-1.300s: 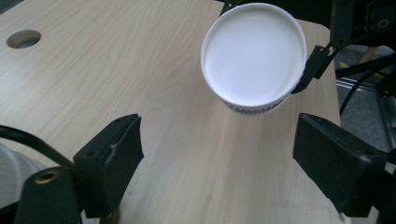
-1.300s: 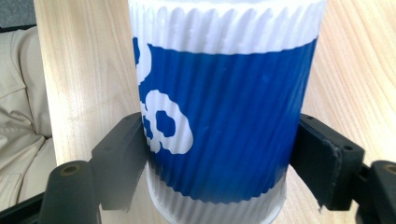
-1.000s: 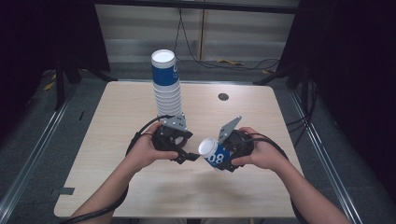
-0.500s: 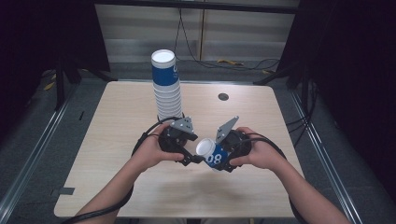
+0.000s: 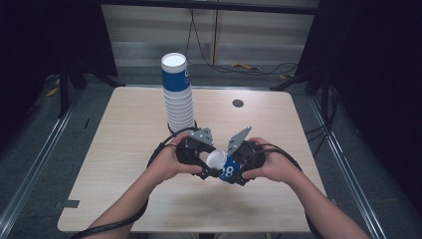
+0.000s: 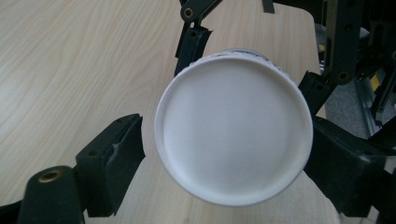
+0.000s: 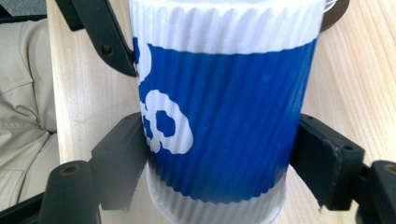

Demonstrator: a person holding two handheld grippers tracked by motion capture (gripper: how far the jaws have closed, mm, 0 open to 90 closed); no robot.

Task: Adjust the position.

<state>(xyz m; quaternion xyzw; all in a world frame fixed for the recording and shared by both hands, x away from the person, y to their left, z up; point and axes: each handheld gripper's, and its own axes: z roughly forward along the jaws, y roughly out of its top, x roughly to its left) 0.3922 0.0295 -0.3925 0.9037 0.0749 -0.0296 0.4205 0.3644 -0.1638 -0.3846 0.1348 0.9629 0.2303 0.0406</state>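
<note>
The blue-and-white ribbed paper cup [image 5: 225, 167] hangs on its side above the front half of the pale wooden worktop [image 5: 124, 149], well in front of the tall stack of matching paper cups [image 5: 177, 94] that stands at the middle of the worktop's far half. The right gripper [image 7: 219, 154] has it: its jaws are clamped on the cup's blue band, one pad on each flank, and the grip looks square.

The left gripper [image 6: 219, 163] comes in at the white end of the cup that faces it. Its jaws straddle that end and have just been closing a little, yet a gap shows beside the left pad, so they are parted and not gripping yet.

My read: this is a handover or a pull between the two grippers. To do it well, keep the right gripper steady, centre the white rim between the left jaws, and close gently. Ribbed paper crushes easily, so squeeze only until the pads bite. Release the right jaws only once the left grip is firm, or the cup drops to the worktop.
</note>
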